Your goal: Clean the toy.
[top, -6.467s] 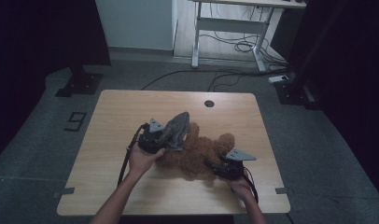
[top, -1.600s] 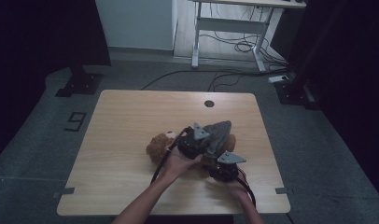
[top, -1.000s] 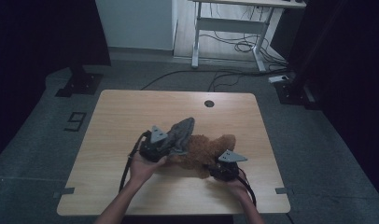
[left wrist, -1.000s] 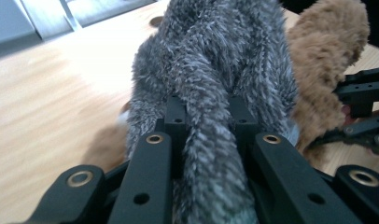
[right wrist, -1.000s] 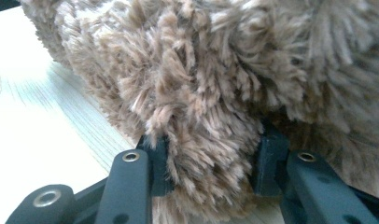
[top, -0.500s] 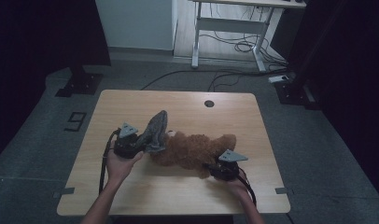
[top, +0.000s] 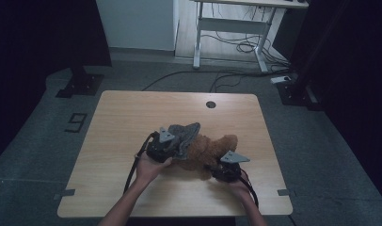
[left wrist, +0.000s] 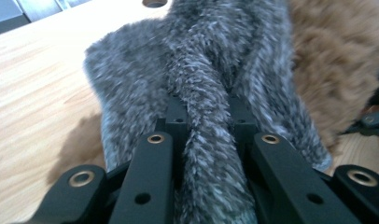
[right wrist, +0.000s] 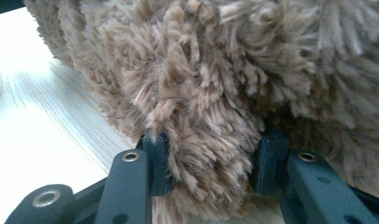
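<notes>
Two grippers are engaged on soft goods near the front middle of the wooden table (top: 132, 117); a grey furry cloth (top: 185, 136) is pinched in the left gripper (top: 172, 143), its black jaws being seen in the left gripper view closed tight on a bunched fold of the grey pile (left wrist: 201, 140); a brown plush toy (top: 208, 150) is clamped by the right gripper (top: 217, 168), a tuft of its shaggy brown fur (right wrist: 201, 140) being squeezed between the jaws in the right gripper view. The plush toy lies on the tabletop between the two hands, and the grey cloth is draped against its left end, touching it; whether the cloth is wrapped around the toy or merely laid on it cannot be told. The step in hand is judged to be the dressing or covering of the toy with the cloth, the toy being steadied by the right hand. For the next move, the cloth would have to be drawn across the toy with the grip kept firm; the toy would need to be held down so that it is not dragged along.
</notes>
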The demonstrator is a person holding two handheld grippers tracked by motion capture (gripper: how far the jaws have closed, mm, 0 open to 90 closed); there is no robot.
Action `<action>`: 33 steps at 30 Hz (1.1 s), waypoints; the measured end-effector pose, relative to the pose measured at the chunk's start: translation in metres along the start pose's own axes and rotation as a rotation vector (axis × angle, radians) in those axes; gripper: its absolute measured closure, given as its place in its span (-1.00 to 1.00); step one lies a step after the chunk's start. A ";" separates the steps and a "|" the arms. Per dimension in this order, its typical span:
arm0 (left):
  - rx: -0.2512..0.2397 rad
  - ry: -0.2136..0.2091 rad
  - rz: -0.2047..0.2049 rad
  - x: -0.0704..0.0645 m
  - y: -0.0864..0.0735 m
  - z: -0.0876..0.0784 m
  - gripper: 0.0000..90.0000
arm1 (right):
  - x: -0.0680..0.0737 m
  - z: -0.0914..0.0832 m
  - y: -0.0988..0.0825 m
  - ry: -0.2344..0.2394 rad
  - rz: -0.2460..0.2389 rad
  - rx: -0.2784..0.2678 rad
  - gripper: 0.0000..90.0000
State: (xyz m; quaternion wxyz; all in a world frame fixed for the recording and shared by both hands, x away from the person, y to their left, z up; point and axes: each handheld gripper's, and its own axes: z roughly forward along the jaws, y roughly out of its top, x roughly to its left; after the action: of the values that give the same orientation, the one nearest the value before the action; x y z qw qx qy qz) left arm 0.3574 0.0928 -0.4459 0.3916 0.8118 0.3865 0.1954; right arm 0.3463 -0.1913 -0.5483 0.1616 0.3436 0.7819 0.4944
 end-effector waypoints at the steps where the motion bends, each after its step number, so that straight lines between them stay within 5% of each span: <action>1: -0.006 0.009 -0.003 0.003 -0.002 -0.004 0.69 | 0.000 0.000 0.000 0.000 -0.001 0.000 0.29; 5: -0.016 0.088 -0.023 0.024 -0.014 -0.023 0.69 | -0.001 0.000 0.000 0.001 0.004 0.000 0.29; 9: -0.003 0.083 -0.108 0.050 -0.042 -0.033 0.69 | 0.000 0.000 0.000 -0.001 0.001 0.001 0.29; 14: 0.041 0.096 -0.175 0.065 -0.070 -0.025 0.69 | -0.001 0.001 0.000 -0.002 0.007 0.000 0.29; 18: 0.059 0.056 -0.200 0.064 -0.082 -0.008 0.70 | -0.001 0.001 0.000 -0.001 0.008 0.004 0.30; 26: 0.050 0.077 -0.220 0.074 -0.063 0.019 0.71 | -0.008 0.014 0.009 -0.031 0.009 0.005 0.32; 33: -0.036 0.098 -0.214 0.090 -0.030 -0.014 0.69 | -0.022 0.026 0.017 -0.035 0.013 0.001 0.32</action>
State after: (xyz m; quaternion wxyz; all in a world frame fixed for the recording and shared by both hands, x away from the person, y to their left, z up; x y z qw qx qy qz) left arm 0.3906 0.1815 -0.4602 0.4052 0.7483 0.4861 0.1990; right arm 0.3836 -0.1849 -0.5473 0.1716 0.3574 0.7770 0.4889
